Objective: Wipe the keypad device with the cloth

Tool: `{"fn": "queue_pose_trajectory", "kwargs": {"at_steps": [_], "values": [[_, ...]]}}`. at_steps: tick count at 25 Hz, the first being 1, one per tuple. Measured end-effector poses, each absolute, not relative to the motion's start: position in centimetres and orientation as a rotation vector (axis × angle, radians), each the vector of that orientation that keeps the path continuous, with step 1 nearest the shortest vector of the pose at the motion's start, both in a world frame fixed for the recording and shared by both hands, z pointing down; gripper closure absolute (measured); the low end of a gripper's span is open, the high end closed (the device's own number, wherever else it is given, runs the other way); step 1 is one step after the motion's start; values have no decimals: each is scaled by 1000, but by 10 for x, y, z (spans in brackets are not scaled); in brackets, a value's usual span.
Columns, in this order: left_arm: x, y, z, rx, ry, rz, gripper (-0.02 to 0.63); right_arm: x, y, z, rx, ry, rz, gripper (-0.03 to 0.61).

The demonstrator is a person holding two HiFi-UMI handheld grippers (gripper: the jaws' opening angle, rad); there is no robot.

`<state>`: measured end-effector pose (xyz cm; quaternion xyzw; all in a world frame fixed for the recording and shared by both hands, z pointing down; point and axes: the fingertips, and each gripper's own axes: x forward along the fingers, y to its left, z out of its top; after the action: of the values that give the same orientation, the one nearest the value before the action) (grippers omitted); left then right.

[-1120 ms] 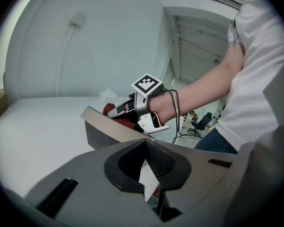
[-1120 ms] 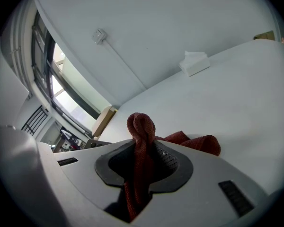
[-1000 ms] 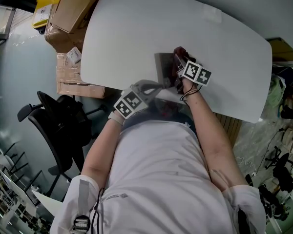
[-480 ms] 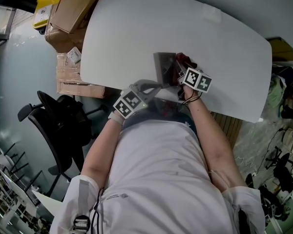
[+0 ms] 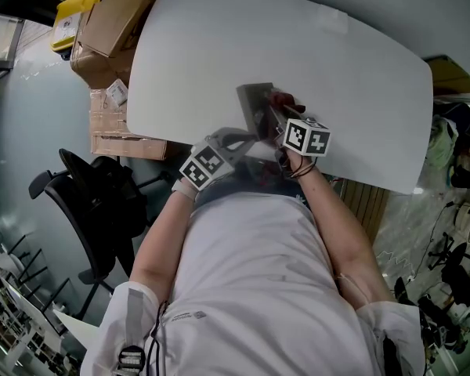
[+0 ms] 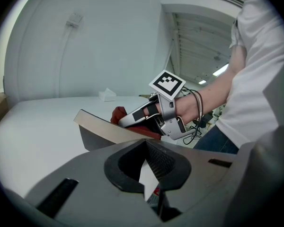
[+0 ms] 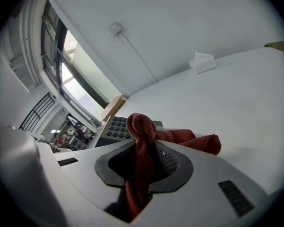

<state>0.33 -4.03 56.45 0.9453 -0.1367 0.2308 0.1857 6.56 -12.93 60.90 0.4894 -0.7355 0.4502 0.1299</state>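
Note:
The grey keypad device (image 5: 253, 104) lies near the front of the white table (image 5: 204, 45). In the right gripper view its dark buttons (image 7: 116, 126) show just past the jaws. My left gripper (image 5: 249, 138) is shut on the device's near edge; in the left gripper view the device (image 6: 106, 130) appears as a tilted grey slab with a thin pale edge between the jaws (image 6: 146, 167). My right gripper (image 5: 282, 117) is shut on the red cloth (image 7: 142, 131), which lies bunched on the device's right side (image 5: 286, 100) and trails onto the table.
Cardboard boxes (image 5: 113, 22) and a yellow box (image 5: 74, 10) stand beyond the table's left end, with a black office chair (image 5: 102, 202) below them. A small white object (image 7: 202, 62) sits on the table's far part. The table's front edge runs close to my body.
My right gripper has drawn the cloth back toward me and slightly left across the device. The left gripper has kept its hold on the device.

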Motion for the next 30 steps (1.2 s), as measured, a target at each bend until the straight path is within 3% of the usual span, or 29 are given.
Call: {"fn": "queue_pose_trajectory", "kwargs": {"at_steps": [20,30], "values": [[-1,-42,563,2572,-665,635,603,21,-81,528,1161,-2530,1272,489],[-5,-4,471,2500,-1115,438,603,62,-37,451,1063,-2753,1074,489]]}}
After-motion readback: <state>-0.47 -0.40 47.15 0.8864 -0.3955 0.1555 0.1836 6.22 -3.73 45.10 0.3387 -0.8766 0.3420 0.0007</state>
